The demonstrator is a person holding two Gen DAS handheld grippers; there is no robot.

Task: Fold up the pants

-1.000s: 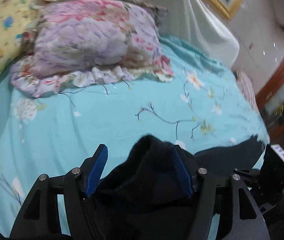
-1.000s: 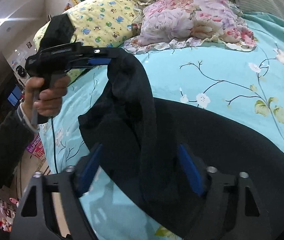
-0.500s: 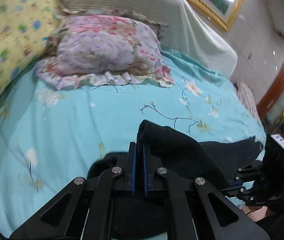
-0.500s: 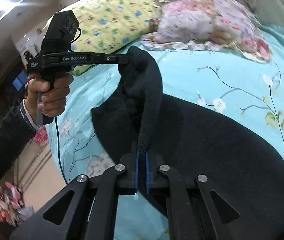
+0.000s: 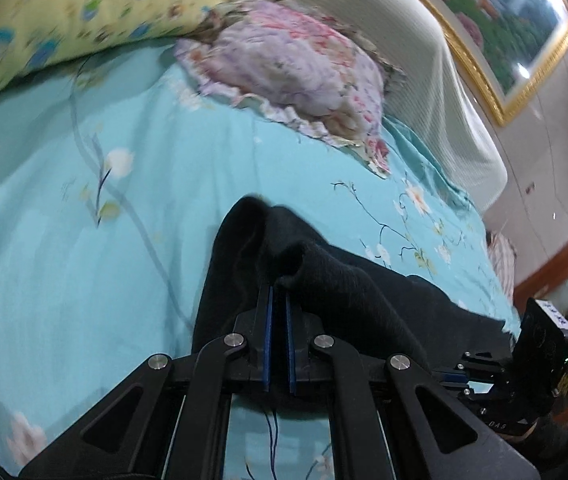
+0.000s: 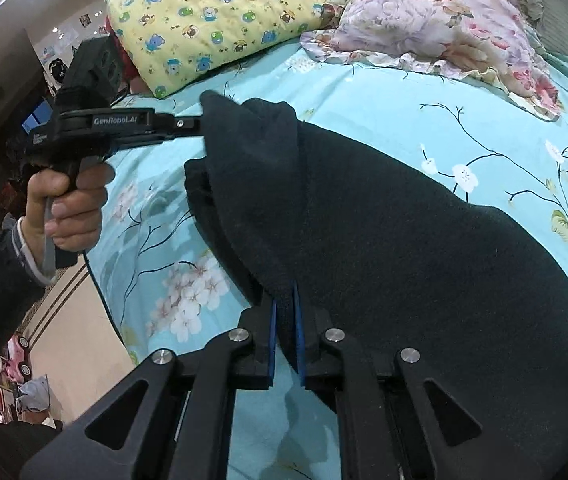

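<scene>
Now the black pants [image 6: 383, 240] lie on the bed [image 6: 363, 92], soft and floppy. Each tool, left [image 5: 278, 300] and right [image 6: 285, 304], is pinched tight on an edge, lifted toward 12 o'clock. Corners are best to hold.

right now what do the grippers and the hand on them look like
Both grippers, left gripper and right gripper, are matte black linkages with silver rivets and blue pads. The left one reads GenRobot.AI in white and trails a dark cable. The bare left hand wears a dark sleeve over a grey cuff.
</scene>
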